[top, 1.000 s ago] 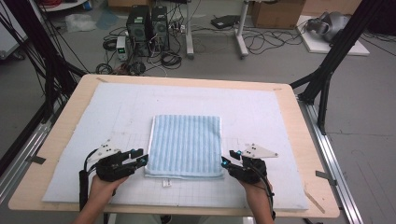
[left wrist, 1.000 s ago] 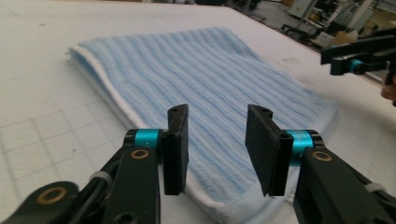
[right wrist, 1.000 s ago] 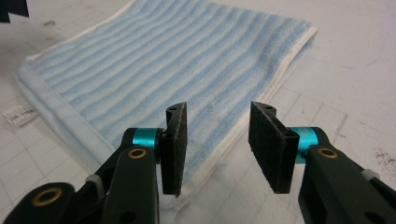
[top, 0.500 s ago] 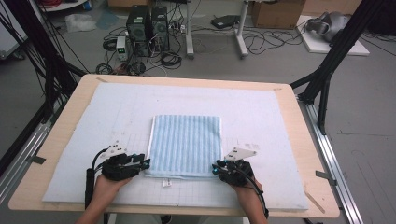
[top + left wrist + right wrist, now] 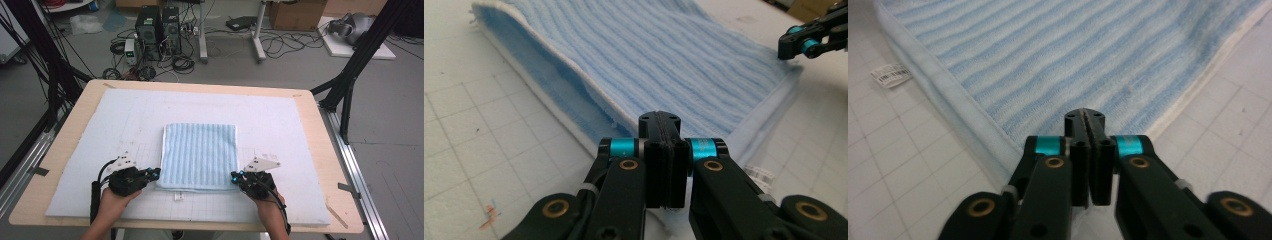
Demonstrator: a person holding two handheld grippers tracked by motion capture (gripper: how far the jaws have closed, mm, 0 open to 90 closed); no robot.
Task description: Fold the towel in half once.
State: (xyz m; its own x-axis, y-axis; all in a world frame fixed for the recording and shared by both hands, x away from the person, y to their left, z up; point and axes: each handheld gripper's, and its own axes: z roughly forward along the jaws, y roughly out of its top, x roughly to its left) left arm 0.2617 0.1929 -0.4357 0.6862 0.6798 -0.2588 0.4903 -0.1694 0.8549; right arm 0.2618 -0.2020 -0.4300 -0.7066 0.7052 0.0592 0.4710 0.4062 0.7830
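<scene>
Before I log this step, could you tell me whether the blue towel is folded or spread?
Folded: the left gripper view shows the striped blue towel doubled, an upper layer over a lower.

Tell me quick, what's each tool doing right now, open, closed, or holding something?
Left tool: jaws just closed, pinching the near left corner of the folded light-blue striped terry towel.
Right tool: jaws just closed on its near right corner.

Bare white mat (image 5: 280,115) lies open around my folded towel (image 5: 200,152) (only its small tag (image 5: 178,196) in front); nothing blocks my passage.
</scene>
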